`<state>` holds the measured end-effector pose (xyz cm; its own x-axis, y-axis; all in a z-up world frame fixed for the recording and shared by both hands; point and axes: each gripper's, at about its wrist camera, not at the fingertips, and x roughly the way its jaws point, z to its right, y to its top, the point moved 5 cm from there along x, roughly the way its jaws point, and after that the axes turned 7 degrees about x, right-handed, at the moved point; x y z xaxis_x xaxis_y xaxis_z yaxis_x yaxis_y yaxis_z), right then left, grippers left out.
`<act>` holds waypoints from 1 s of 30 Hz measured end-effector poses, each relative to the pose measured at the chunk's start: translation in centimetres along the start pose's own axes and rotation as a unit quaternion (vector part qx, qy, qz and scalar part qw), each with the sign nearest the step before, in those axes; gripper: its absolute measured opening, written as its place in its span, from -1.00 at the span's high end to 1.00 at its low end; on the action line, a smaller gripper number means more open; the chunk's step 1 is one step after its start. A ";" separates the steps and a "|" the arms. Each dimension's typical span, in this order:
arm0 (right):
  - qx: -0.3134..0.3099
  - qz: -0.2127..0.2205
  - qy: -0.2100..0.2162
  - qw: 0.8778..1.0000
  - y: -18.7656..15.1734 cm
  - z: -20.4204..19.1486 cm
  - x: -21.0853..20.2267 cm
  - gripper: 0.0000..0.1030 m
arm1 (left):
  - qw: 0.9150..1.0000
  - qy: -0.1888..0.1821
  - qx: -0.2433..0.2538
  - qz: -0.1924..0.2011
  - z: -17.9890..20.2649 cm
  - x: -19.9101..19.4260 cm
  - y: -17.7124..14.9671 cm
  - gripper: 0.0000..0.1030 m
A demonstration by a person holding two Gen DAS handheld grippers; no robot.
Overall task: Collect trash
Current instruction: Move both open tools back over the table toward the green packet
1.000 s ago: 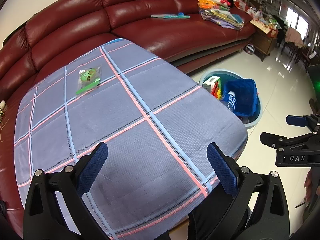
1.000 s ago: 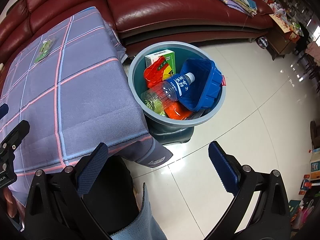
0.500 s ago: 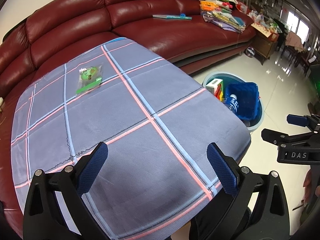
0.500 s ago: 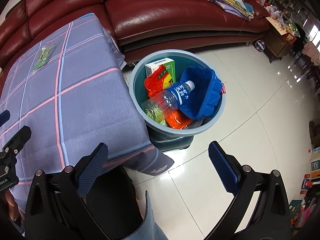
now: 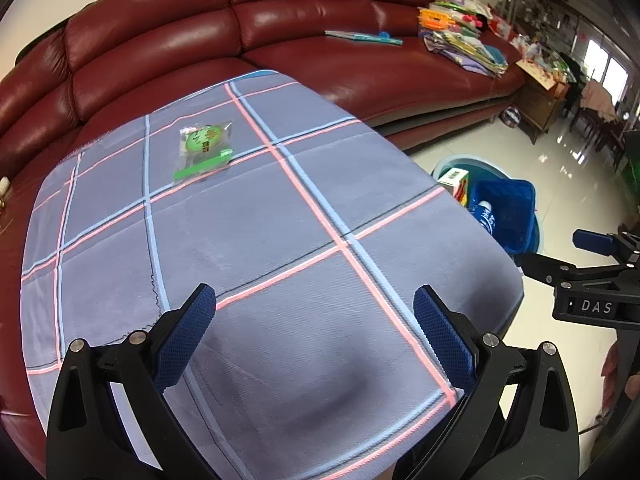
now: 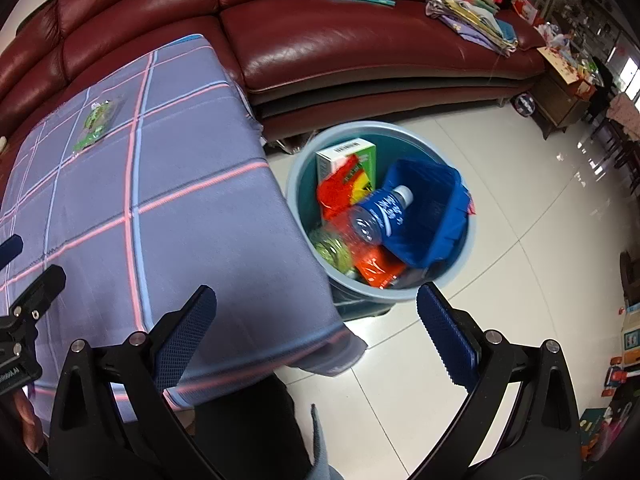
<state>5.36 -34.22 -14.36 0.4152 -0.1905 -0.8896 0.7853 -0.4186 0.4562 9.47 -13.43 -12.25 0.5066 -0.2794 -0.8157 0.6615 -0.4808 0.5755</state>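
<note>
Green, the last packet (image 5: pixel 204 151) lies on the far left of the cloth (image 5: pixel 280 264), well apart from both tools. The left gripper (image 5: pixel 314 336) faces it, jaws wide and empty, seemingly for the pickup; the right gripper (image 6: pixel 316 328), equally wide, hangs near the full bin (image 6: pixel 468 248).

This is a home living room. A long red leather sofa (image 5: pixel 280 28) curves beyond the jaws, with folded clothes (image 5: pixel 464 46) piled on it, glossy white floor tiles (image 6: pixel 540 184), and wooden furniture (image 5: pixel 536 100) far right.
</note>
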 end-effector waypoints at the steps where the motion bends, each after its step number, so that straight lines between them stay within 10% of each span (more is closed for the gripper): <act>1: -0.001 0.001 0.001 1.000 0.1 -0.3 0.1 -0.87 | 1.000 0.001 -0.002 0.000 -0.3 0.1 0.0 -0.93; 30: -0.077 0.072 0.087 0.991 6.8 -16.9 8.8 -0.87 | 0.981 0.108 -0.163 -0.010 -20.7 5.7 -2.4 -0.93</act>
<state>22.10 -23.73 -18.66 0.5904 -0.0766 -0.8034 0.7673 -0.2552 0.5883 22.23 3.35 -17.11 0.5737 -0.0738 -0.8157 0.7961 -0.1840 0.5766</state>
